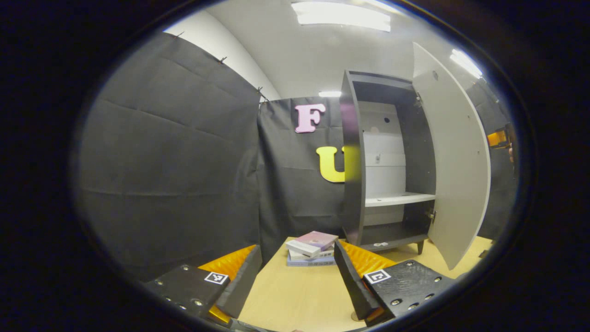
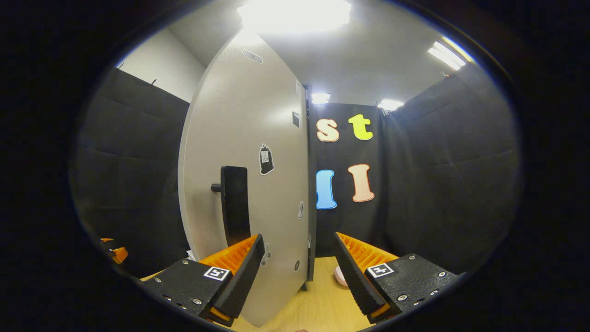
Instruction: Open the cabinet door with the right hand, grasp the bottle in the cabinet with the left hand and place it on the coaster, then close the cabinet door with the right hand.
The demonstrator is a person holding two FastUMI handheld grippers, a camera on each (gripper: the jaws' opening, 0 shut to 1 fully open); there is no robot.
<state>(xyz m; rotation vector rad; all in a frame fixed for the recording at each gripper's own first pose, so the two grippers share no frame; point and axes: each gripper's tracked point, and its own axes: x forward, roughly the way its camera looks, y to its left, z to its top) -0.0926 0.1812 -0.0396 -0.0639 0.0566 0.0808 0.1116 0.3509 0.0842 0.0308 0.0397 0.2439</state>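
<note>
In the left gripper view, we see the left gripper with its fingers spread wide and nothing between them, held over a pale wooden table. Just past the fingertips, a small stack of books lies on the table. Beyond the books stands the cabinet, dark-framed with a white back panel and one white shelf. Its door is swung wide open to the right. We cannot make out the bottle on the shelf or in the compartments we can see, nor can we pick out the coaster. At the far right edge, past the door, a bit of the other gripper peeks out.

In the right gripper view, the right gripper also has its fingers apart, pinching nothing. It faces the outer side of the open door, which stands just beyond the left finger. The dark upright handle sits on the door above that finger, apart from it. A few small stickers dot the door. A small pinkish thing lies on the table beside the right finger; we cannot tell what it is.
</note>
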